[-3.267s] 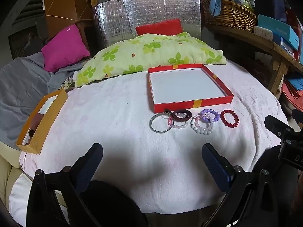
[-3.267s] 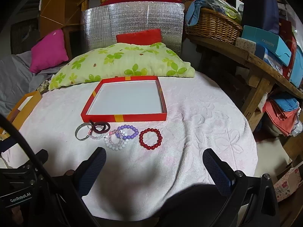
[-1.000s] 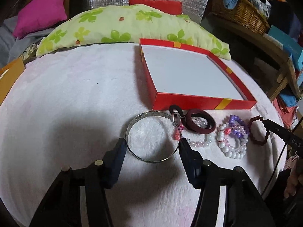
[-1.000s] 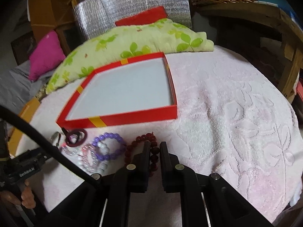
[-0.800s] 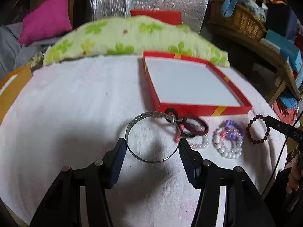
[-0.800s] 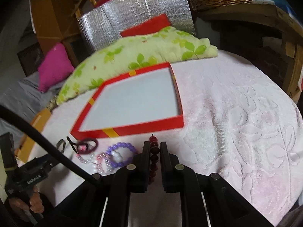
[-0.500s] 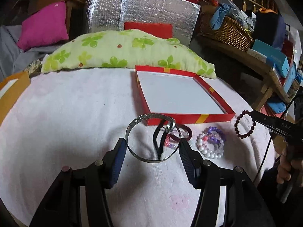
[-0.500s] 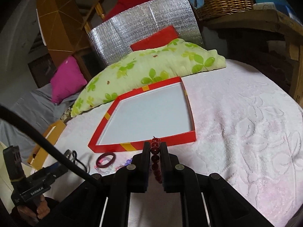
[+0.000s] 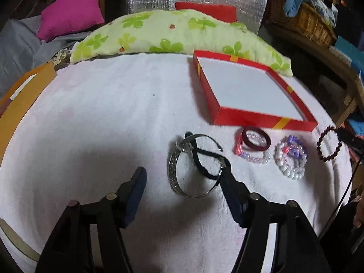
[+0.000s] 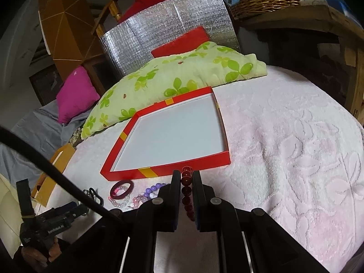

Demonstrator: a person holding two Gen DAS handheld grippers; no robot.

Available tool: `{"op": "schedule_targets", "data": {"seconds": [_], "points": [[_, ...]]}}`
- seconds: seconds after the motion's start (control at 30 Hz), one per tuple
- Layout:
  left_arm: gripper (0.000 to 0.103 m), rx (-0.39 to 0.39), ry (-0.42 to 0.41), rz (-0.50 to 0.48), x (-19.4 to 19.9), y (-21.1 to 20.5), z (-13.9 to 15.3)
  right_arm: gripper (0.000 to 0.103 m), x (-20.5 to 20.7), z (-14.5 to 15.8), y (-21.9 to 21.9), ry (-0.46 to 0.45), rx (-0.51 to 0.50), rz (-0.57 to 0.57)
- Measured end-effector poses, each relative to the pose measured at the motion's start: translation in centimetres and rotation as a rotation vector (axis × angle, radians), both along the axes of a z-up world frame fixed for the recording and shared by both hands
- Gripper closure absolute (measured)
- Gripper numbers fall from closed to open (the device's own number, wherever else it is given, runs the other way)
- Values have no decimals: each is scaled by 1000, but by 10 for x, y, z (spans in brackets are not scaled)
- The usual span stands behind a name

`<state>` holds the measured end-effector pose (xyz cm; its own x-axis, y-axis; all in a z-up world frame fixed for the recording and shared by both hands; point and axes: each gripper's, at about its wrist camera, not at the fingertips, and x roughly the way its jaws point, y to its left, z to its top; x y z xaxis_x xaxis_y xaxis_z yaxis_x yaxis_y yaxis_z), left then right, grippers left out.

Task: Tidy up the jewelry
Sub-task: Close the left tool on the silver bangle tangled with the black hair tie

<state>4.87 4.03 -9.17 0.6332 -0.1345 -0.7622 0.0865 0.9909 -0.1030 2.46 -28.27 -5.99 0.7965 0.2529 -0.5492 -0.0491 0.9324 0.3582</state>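
Here the right gripper [image 10: 185, 177] pinches the red bead bracelet [image 10: 187, 191] near the red box [image 10: 168, 168] edge; left gripper [image 9: 182, 182] apart.

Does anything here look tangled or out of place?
Yes. A black cord is caught on the silver bangle, draped across its ring. The bangle hangs only against the left tongs' right finger, tilted. The red tray holds no jewelry yet.
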Motion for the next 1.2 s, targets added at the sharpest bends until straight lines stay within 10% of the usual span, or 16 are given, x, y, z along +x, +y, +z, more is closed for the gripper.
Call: {"op": "schedule_targets", "data": {"seconds": [0.47,1.03,1.2], "points": [[16,-70,136,59,7,19,-15,92,1,-6,0,24,-9,-7],[10,55,49,32,24,-3,-22,92,3,-9,1,34,-12,-8],[38,91,-1,36,24,-5,-18,92,2,-9,2,32,-10,-8]]}}
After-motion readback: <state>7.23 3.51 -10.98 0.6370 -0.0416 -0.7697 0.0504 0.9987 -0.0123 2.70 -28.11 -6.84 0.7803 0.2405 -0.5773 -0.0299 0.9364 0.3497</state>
